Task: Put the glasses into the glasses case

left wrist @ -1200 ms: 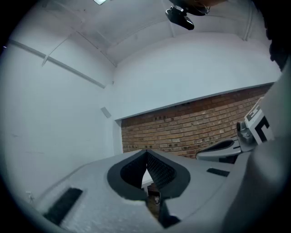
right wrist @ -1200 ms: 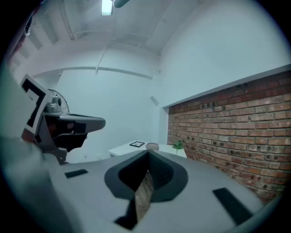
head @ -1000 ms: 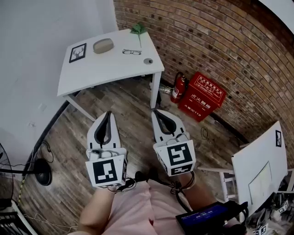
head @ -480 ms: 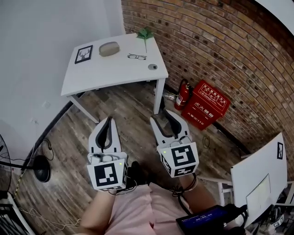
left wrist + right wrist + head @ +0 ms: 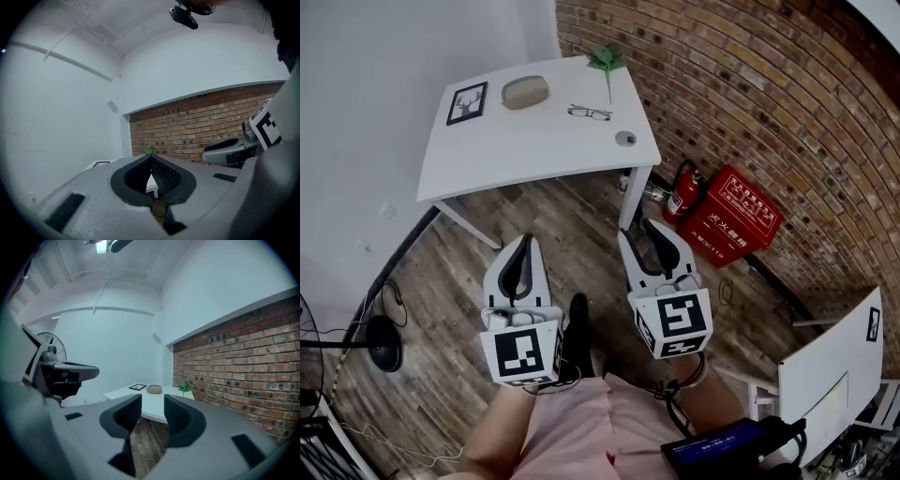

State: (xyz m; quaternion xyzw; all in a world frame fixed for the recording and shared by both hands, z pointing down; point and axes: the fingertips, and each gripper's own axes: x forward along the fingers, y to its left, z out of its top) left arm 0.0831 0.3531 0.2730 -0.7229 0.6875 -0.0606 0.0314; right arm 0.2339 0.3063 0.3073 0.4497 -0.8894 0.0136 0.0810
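White table (image 5: 516,150), head view: the glasses (image 5: 589,113) lie on its top, toward the brick-wall side. The glasses case (image 5: 526,92) sits at about 10 o'clock from them, near but not touching.

Position against your tongs: both are over the wooden floor, short of the table's near edge and well apart from everything on it.
- From the left gripper (image 5: 523,239), the glasses lie at about 1 o'clock.
- From the right gripper (image 5: 642,230), they lie at about 11 o'clock.

Orientation: the glasses' long axis runs roughly 9 to 3 o'clock across the head view, with the 3 o'clock end a touch nearer you. They are too small to tell which way the front faces, or whether the arms are folded. The case's long axis also runs roughly 9 to 3.

Tongs:
- Left: jaw tips meet, nothing between them.
- Right: jaws stand wide and are closing, with only floor and table edge showing in the gap.

The right gripper view shows the glasses case (image 5: 154,389) on the table (image 5: 150,404) ahead. The glasses cannot be made out there.
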